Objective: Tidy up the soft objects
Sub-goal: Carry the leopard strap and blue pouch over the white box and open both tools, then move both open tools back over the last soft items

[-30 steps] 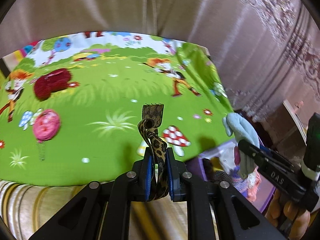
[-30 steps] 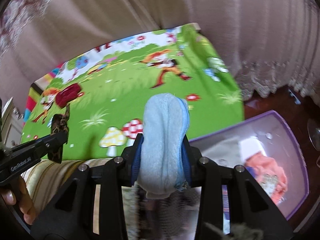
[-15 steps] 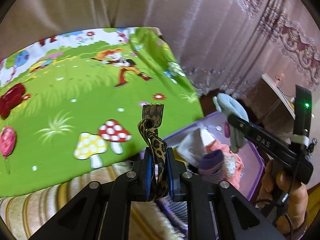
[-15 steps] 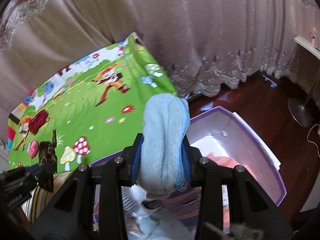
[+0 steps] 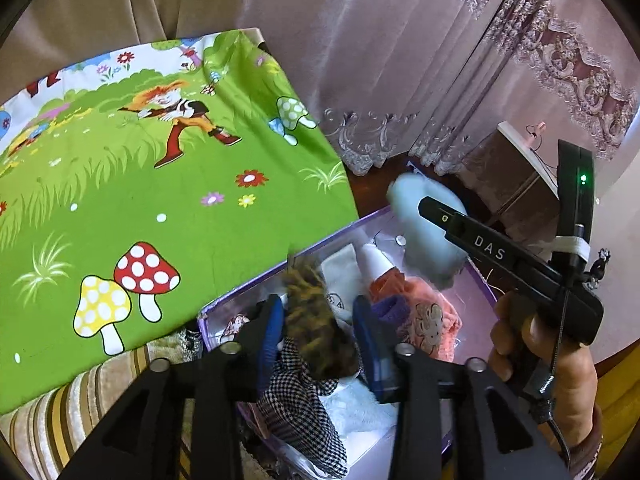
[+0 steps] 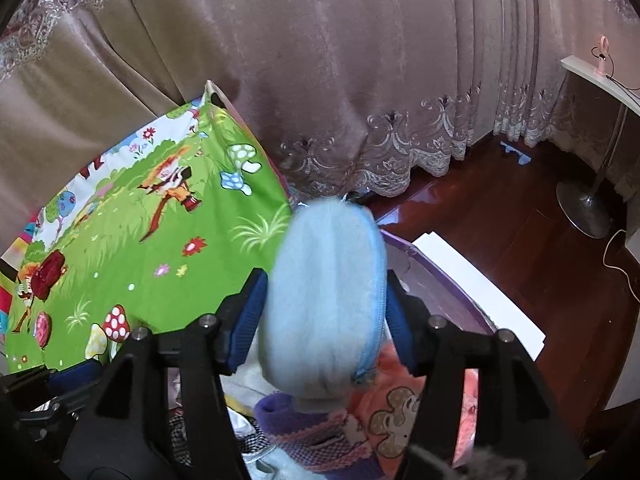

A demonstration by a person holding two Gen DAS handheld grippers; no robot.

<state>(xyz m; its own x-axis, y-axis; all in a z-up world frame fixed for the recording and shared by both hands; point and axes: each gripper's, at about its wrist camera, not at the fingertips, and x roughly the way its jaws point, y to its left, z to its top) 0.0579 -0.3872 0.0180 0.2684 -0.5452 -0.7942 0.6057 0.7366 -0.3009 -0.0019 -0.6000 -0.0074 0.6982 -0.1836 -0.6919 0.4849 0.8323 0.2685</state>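
Note:
My left gripper (image 5: 320,334) hangs over the purple bin (image 5: 256,284), its jaws opening. A leopard-print strap (image 5: 316,320), blurred, is dropping between the fingers and the pads no longer press it. My right gripper (image 6: 324,316) is also above the bin (image 6: 436,276), jaws opening. A fuzzy light-blue soft item (image 6: 324,300) sits blurred between its pads, sliding down. That same blue item (image 5: 428,232) shows at the right of the left wrist view. The bin holds an orange garment (image 5: 424,312), a purple sock (image 5: 390,308) and a houndstooth cloth (image 5: 300,400).
A green cartoon sheet (image 5: 160,200) covers the surface left of the bin, with a red item (image 6: 50,276) and a pink one (image 6: 42,324) on it. A striped cushion edge (image 5: 60,392) lies below. Curtains hang behind; a stand base (image 6: 584,208) rests on the wooden floor (image 6: 520,248).
Both grippers swung right, from over the green sheet to above the purple bin. Both pairs of jaws spread, and the strap and the blue item began to slip down.

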